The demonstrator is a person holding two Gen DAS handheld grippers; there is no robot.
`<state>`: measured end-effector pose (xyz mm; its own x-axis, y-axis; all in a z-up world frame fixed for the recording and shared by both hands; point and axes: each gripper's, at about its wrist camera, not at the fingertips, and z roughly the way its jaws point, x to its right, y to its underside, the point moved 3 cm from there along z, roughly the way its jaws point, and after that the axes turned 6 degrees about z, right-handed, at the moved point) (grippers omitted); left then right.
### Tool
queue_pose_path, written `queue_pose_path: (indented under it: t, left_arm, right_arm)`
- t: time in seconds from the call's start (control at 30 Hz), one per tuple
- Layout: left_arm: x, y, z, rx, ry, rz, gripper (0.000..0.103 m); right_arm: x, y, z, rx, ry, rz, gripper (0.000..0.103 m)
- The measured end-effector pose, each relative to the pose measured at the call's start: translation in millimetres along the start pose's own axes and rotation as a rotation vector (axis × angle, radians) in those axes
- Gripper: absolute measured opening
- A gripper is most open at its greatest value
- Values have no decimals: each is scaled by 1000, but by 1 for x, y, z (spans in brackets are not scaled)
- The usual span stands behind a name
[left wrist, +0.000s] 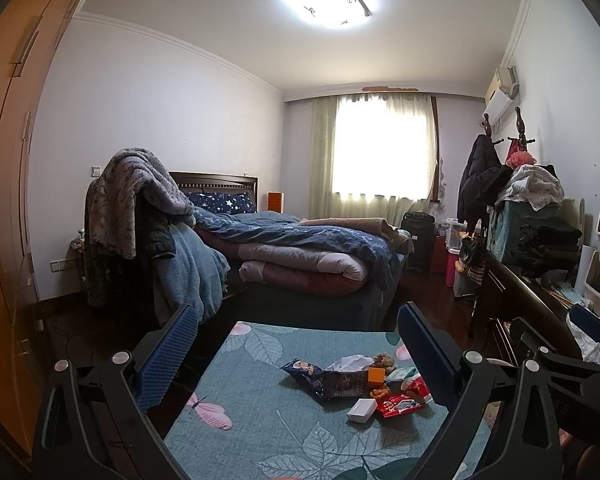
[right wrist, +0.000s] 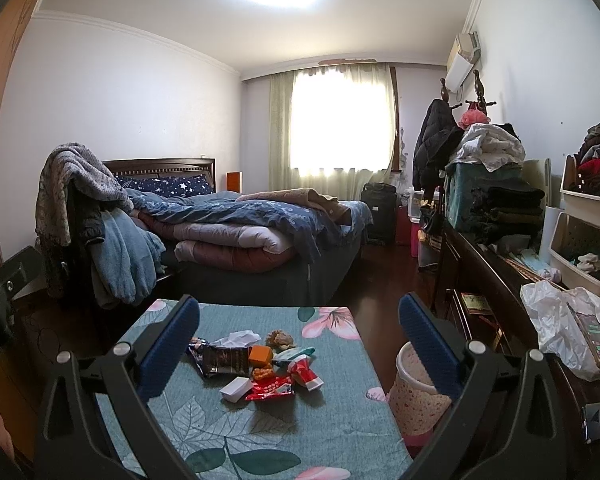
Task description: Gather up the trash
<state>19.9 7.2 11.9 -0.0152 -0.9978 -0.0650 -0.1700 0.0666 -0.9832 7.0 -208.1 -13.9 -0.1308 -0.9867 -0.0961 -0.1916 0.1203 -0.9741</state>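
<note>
Near the tabletop's (right wrist: 204,432) far right corner lies the trash (right wrist: 256,364). Left tongs (left wrist: 296,360) and right tongs (right wrist: 300,352) hover open, empty.

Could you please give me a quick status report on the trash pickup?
Left gripper open, empty. Right gripper open, empty. Trash pile untouched on table; bin beside it. Nothing in the way.

Both wrist views look forward and slightly down over the bench (left wrist: 260,432) toward the bed (left wrist: 300,248) and window (right wrist: 340,120); left view sits left of right; both share the trash pile (right wrist: 260,364), near.
</note>
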Motion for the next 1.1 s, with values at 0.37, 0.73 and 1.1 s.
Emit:
queue_pose_path:
  t: [0.37,0.73,1.1]
  left_arm:
    - [-7,-1,0,-16,-9,-3,99]
    - [0,12,12,-25,-7,5,99]
    - [0,15,14,-25,-9,4,99]
  right_arm:
    - [3,3,2,-7,-1,-1,100]
    - [5,8,3,-17,0,-4,100]
    - [8,14,5,-25,0,-5,100]
